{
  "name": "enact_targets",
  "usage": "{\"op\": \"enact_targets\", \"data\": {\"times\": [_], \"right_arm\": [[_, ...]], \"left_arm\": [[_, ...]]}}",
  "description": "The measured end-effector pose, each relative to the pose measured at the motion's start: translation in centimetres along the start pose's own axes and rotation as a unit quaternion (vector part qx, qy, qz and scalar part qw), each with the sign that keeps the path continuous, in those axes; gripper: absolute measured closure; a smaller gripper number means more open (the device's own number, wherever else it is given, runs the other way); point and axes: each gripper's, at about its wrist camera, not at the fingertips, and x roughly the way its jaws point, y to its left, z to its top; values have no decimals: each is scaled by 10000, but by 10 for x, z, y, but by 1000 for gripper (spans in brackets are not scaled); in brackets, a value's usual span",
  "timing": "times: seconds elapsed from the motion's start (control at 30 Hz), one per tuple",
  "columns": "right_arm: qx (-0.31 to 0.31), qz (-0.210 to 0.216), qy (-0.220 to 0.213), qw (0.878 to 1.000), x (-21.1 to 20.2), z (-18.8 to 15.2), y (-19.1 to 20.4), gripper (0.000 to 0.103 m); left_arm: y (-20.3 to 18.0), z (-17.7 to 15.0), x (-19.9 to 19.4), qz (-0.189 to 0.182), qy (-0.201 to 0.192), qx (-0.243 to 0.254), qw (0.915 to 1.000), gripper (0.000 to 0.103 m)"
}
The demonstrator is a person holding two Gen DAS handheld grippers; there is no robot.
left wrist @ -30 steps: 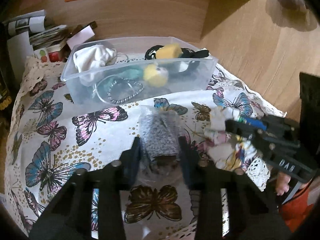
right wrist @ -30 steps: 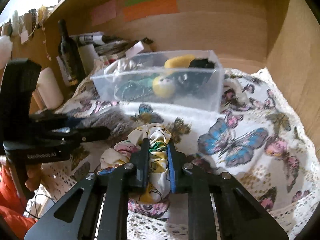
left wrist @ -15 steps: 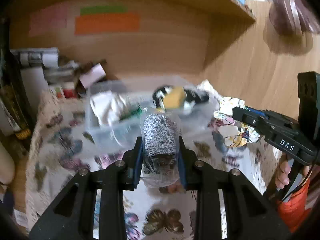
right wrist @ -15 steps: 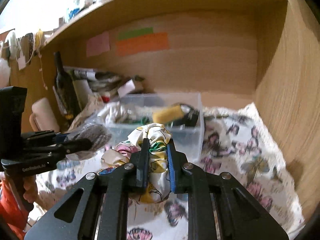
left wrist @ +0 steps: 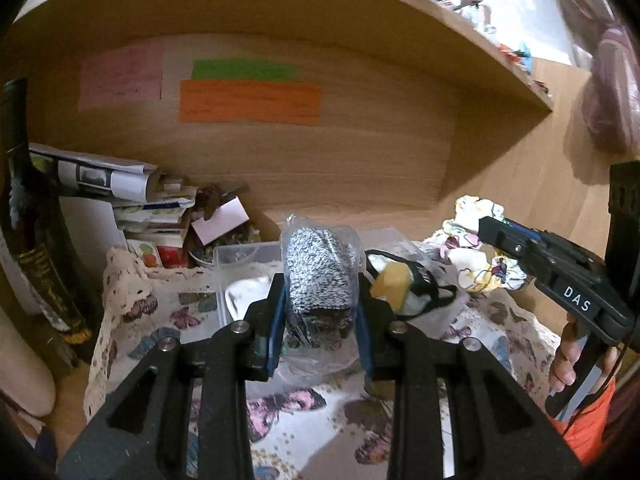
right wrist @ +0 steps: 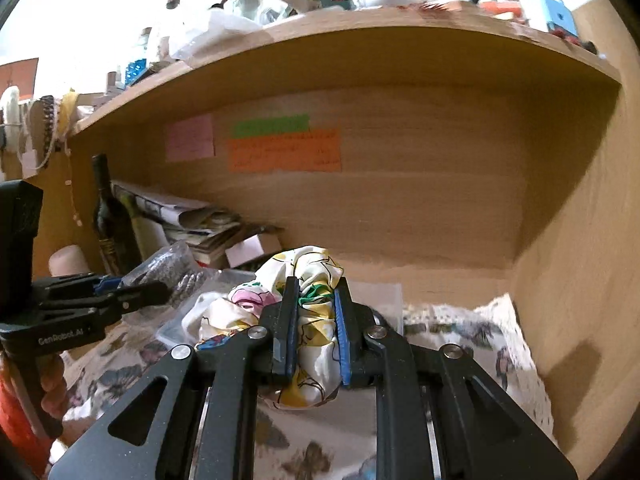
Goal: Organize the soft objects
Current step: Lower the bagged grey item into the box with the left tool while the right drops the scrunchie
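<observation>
My left gripper (left wrist: 320, 312) is shut on a black-and-white knitted item in a clear plastic bag (left wrist: 318, 276), held in the air above the table. My right gripper (right wrist: 316, 328) is shut on a floral silk scrunchie (right wrist: 304, 276), also lifted; the scrunchie also shows in the left wrist view (left wrist: 480, 256). The clear plastic bin (left wrist: 244, 256) sits behind the bagged item on the butterfly tablecloth (left wrist: 304, 412). It holds a yellow and black soft toy (left wrist: 396, 284) and a white cloth (left wrist: 248, 296). The left gripper also shows in the right wrist view (right wrist: 132, 296).
A stack of papers and boxes (left wrist: 152, 212) and a dark bottle (left wrist: 36, 216) stand at the back left. Wooden back and side walls with coloured notes (left wrist: 248, 100) close in the desk. A shelf (right wrist: 360, 32) hangs overhead.
Both grippers have lifted off the tablecloth with their items and moved up and toward the bin. Both views now tilt upward, showing more of the wall and shelf.
</observation>
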Motion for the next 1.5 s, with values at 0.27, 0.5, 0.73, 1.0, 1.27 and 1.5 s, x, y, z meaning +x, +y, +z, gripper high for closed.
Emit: {"op": "enact_targets", "data": {"times": [0.27,0.5,0.73,1.0,1.27,1.5], "right_arm": [[-108,-37,323,9994,44,6,7,89],[-125,-28,670,9977,72,-3,8,89],[-209,-69,1109,9936,99,-17,7,85],[-110,-62,1348,9908,102,-22,0,62],[-108,-31,917,9957,67,-4,-1,59],[-151,34,247,9996,7,11,6,57]], "left_arm": [[0,1,48,9,462,88,9989,72],[-6,-7,82,7,864,340,9957,72],[-9,-18,97,32,1136,502,9923,72],[-7,-19,92,42,1118,485,9925,47],[-3,-4,53,82,584,355,9976,43],[-12,6,-7,123,-142,351,9992,42]]}}
